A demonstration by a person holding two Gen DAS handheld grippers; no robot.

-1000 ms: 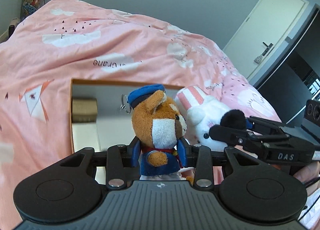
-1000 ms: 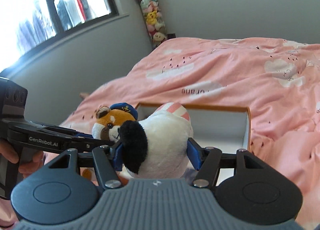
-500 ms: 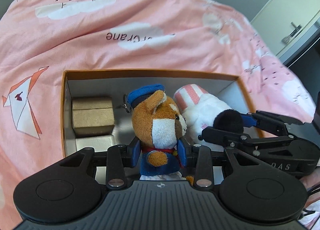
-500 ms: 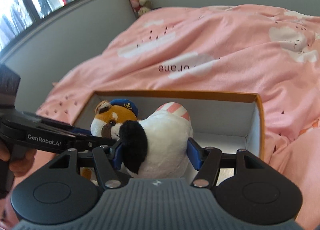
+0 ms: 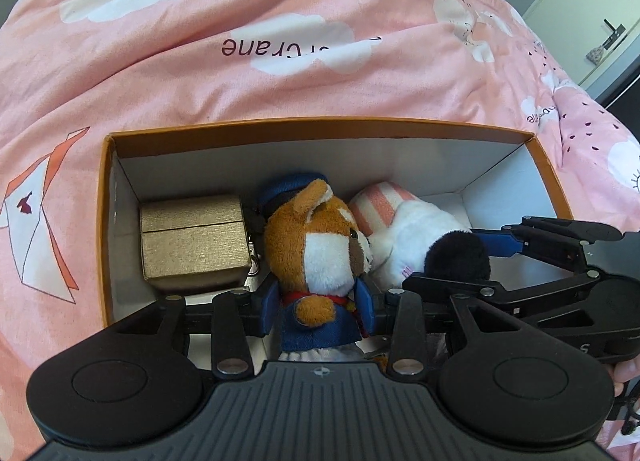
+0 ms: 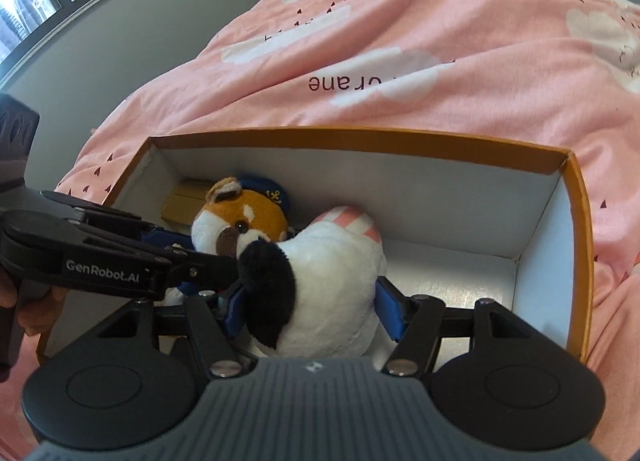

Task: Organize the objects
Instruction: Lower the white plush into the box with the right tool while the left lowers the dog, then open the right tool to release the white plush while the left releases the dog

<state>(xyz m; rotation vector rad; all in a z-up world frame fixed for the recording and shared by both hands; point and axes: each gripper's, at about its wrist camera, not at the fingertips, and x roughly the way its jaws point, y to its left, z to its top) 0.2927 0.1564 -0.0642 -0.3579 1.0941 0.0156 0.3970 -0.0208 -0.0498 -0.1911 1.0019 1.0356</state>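
An orange-rimmed box point(image 5: 320, 127) point(image 6: 360, 137) with white walls lies on the bed. My left gripper point(image 5: 319, 309) point(image 6: 192, 251) holds a brown bear plush point(image 5: 316, 237) point(image 6: 244, 221) in a blue cap and jacket, low inside the box. Its jaws are opening, with the blue pads still at the bear's sides. To the bear's right, my right gripper point(image 6: 313, 309) point(image 5: 444, 261) grips a white plush point(image 6: 332, 269) point(image 5: 416, 229) with a black ear and pink stripes. Those jaws are opening too, the pads still against the plush. Both toys touch each other.
A small gold box point(image 5: 192, 241) point(image 6: 180, 201) sits in the big box's left end, close beside the bear. The right end of the box floor point(image 6: 452, 277) is bare. A pink duvet point(image 5: 280, 41) surrounds the box. A hand point(image 6: 32, 309) holds the left gripper's handle.
Both grippers have come down and forward with their plush toys, from above the box's near edge to down inside it. The view has tilted downward, and the gold box is now nearer.
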